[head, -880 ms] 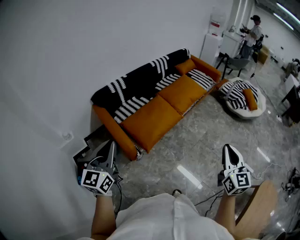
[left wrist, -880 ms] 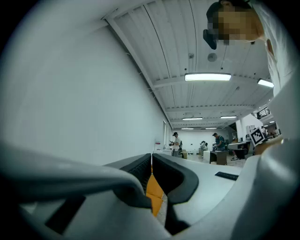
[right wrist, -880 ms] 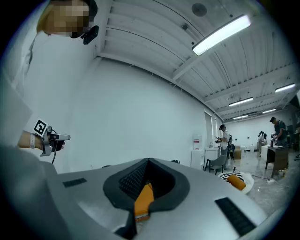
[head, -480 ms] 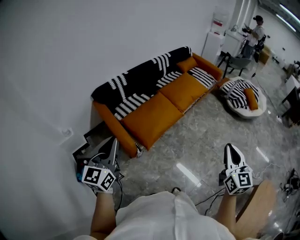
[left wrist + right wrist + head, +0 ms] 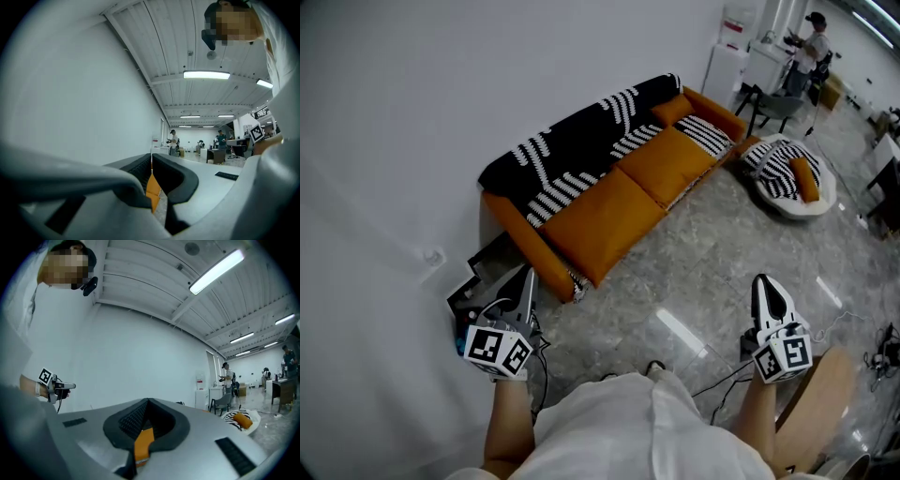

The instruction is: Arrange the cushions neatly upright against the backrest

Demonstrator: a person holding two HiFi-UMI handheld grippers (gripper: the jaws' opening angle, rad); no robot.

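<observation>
An orange sofa [image 5: 609, 211] with a black-and-white striped backrest [image 5: 572, 155] stands against the wall. At its far right end an orange cushion [image 5: 672, 110] and a striped cushion [image 5: 705, 133] lie flat on the seat. Beyond that end, a round white floor pouf [image 5: 814, 204] carries a striped cushion [image 5: 776, 169] and an orange cushion [image 5: 804, 178], also seen as the orange cushion [image 5: 241, 419] in the right gripper view. My left gripper [image 5: 523, 279] and right gripper [image 5: 766, 287] are held low, well short of the sofa, both shut and empty. Each gripper view shows jaws pressed together.
Black boxes and cables [image 5: 478, 291] sit by the wall at the sofa's near end. A white cabinet [image 5: 724, 73], a grey chair [image 5: 773, 108] and a person [image 5: 811, 45] are far back right. A wooden seat [image 5: 825, 403] is at my right.
The head view has shifted slightly, so the sofa sits a bit higher in the picture. Both grippers stay shut and keep about the same places.
</observation>
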